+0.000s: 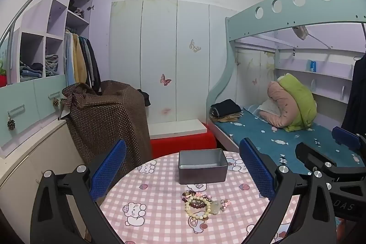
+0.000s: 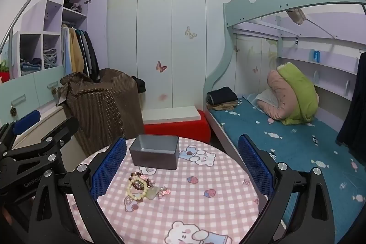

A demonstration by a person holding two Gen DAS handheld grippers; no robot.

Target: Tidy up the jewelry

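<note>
A pile of bead bracelets (image 1: 201, 204) lies on the round table with the pink checked cloth (image 1: 160, 209); it holds a cream bead strand, dark red beads and a pale stone. It also shows in the right wrist view (image 2: 143, 186). An open grey metal box (image 1: 202, 166) stands just behind the pile and looks empty; it also shows in the right wrist view (image 2: 155, 154). My left gripper (image 1: 183, 173) is open and empty, hovering above the table in front of the pile. My right gripper (image 2: 183, 170) is open and empty, to the right of the pile.
A chair draped in brown dotted fabric (image 1: 107, 120) stands behind the table on the left. A red stool (image 1: 183, 141) is behind the table. A bunk bed with a blue sheet (image 1: 286, 141) lies to the right. Wardrobe and shelves fill the back.
</note>
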